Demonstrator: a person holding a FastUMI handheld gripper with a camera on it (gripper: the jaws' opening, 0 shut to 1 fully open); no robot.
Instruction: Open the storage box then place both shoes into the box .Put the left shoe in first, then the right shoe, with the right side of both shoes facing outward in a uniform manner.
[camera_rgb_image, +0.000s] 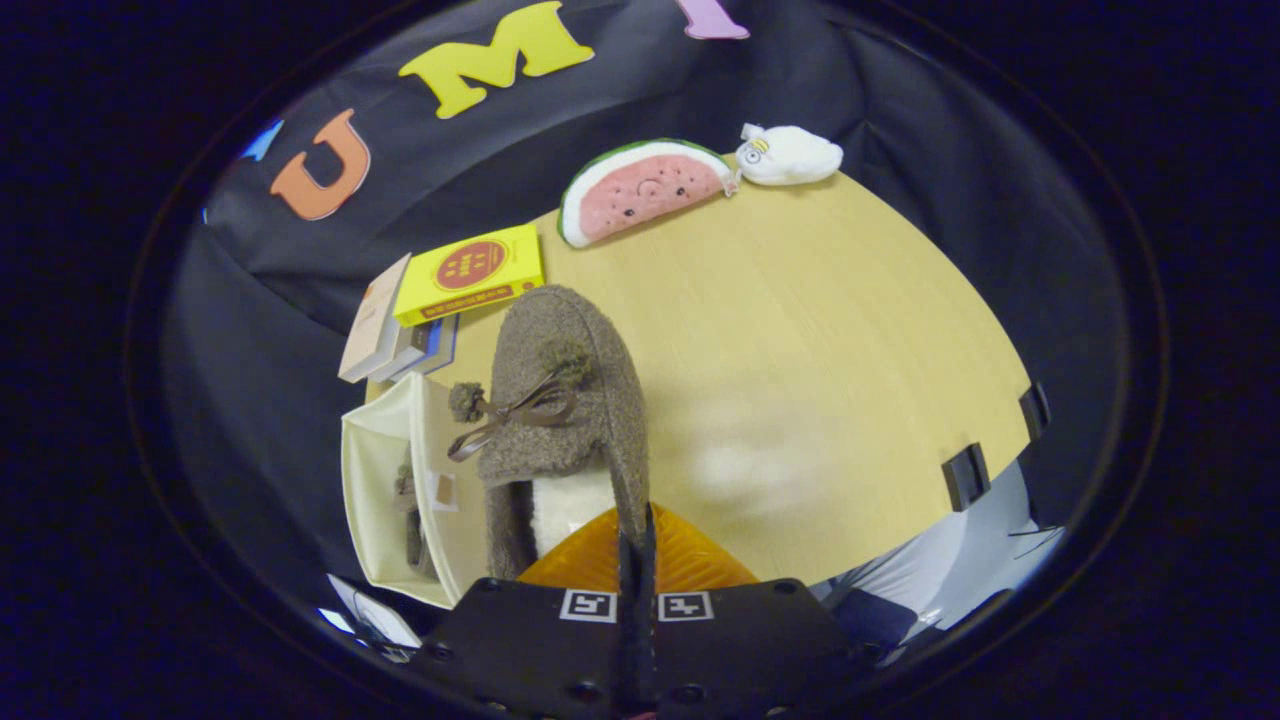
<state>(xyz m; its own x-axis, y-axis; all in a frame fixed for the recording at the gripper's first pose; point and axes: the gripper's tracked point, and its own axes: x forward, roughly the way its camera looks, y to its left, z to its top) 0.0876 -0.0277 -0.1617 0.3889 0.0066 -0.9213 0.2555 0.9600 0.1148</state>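
Observation:
My gripper (637, 545) is shut on the rim of a brown fuzzy shoe (570, 400) with a pompom bow and a cream lining. The shoe hangs lifted above the wooden table (800, 340), its toe pointing away from me. Left of the shoe stands the cream storage box (385, 500), open at the top. Inside the box lies another brown shoe (408, 510), only partly visible past the box wall.
A stack of books (440, 290) with a yellow one on top sits beyond the box. A watermelon plush (640, 190) and a white plush (790, 155) lie at the table's far edge. Black clamps (965, 475) grip the right table edge.

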